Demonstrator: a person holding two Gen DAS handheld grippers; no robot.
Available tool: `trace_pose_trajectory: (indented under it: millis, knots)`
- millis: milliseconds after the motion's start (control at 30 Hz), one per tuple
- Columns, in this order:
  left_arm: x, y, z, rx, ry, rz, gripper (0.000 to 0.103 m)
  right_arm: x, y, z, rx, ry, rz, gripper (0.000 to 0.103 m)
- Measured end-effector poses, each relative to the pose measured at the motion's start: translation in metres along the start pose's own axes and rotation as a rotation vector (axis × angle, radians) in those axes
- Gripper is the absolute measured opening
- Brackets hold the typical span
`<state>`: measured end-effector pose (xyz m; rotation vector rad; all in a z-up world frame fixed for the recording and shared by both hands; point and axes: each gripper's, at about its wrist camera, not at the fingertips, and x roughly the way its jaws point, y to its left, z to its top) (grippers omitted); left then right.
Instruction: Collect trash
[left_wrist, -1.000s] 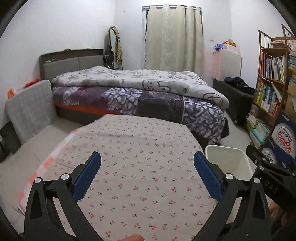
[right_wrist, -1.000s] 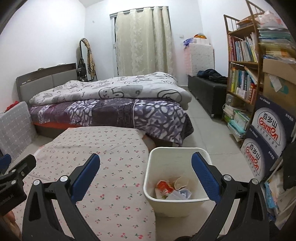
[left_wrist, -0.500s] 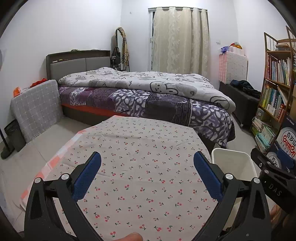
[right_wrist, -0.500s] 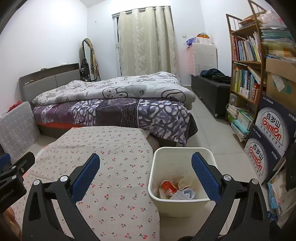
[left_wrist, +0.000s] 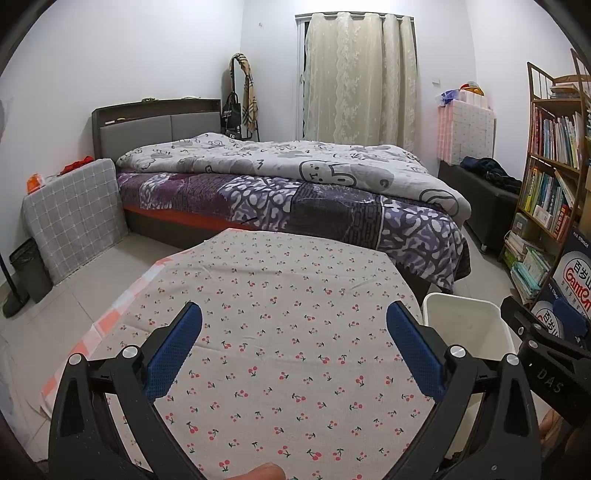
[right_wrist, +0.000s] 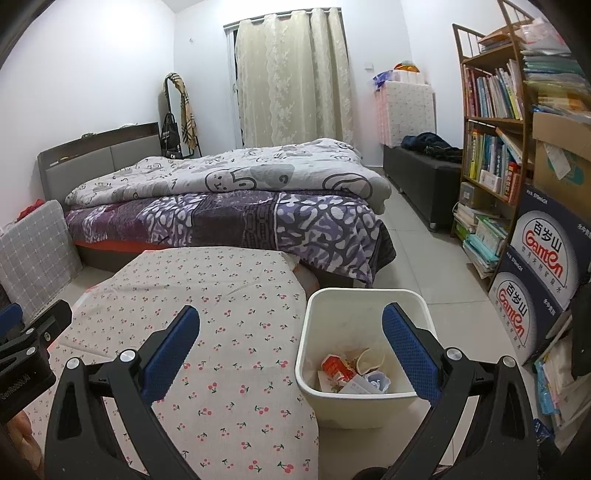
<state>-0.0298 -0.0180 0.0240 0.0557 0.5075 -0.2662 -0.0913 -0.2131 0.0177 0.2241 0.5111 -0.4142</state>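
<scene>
Plainly open, both tools: left gripper (left_wrist: 294, 345) spread wide over the cherry-print tablecloth (left_wrist: 280, 302), nothing between its blue pads (left_wrist: 173, 350); right gripper (right_wrist: 291, 345) equally wide, empty, straddling the table's right edge and the white bin (right_wrist: 364, 295).

Edges and room: tablecloth's right edge close beside the bin's left wall, whether touching or not impossible to tell. Far edge of the table near the bed (right_wrist: 229, 199). Bare tiled floor (right_wrist: 424, 254) open between bin, bed foot and bookshelf (right_wrist: 487, 147); more bare tile left of the table in the left wrist view, toward a grey checked cushion (left_wrist: 74, 218) and a small dark bin (left_wrist: 27, 269). Right gripper's black body visible at the right margin of the left view, just beyond the bin rim.

Trash (right_wrist: 351, 369) lying at the bottom of the white bin: red can (right_wrist: 334, 367) tilted, long axis running roughly from upper left to lower right; crumpled paper and a white cup-like piece beside it, details too jumbled to sort. Bin upright, mouth upward.

Surroundings: table top bare of objects, cloth slightly creased. Printed water cartons (right_wrist: 539, 273) stacked right of the bin, cream curtain (right_wrist: 291, 74) at the far wall.
</scene>
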Motion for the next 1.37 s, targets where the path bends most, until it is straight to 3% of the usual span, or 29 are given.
trace_pose_trajectory:
  millis: [467, 633, 1033, 1233, 1367]
  knots:
    - [0.0022, 0.0024, -0.0048, 0.005, 0.004, -0.001, 0.095, 0.0022, -0.0009, -0.0025, -0.004, 0.02, 0.007, 0.096]
    - [0.0021, -0.0016, -0.0073, 0.039, -0.009, 0.001, 0.087, 0.0046, 0.0003, -0.0037, -0.013, 0.036, 0.009, 0.096]
    - [0.0018, -0.007, -0.0093, 0.089, -0.01, 0.0, 0.083, 0.0066, -0.0008, -0.0039, -0.006, 0.05, 0.009, 0.096]
    - [0.0028, -0.0023, -0.008, 0.05, 0.013, -0.009, 0.096, 0.0051, -0.0021, -0.0023, -0.001, 0.043, 0.004, 0.096]
    - [0.0054, 0.0026, -0.0068, 0.024, 0.033, -0.002, 0.096, 0.0056, -0.0025, -0.0017, 0.0, 0.045, 0.005, 0.096]
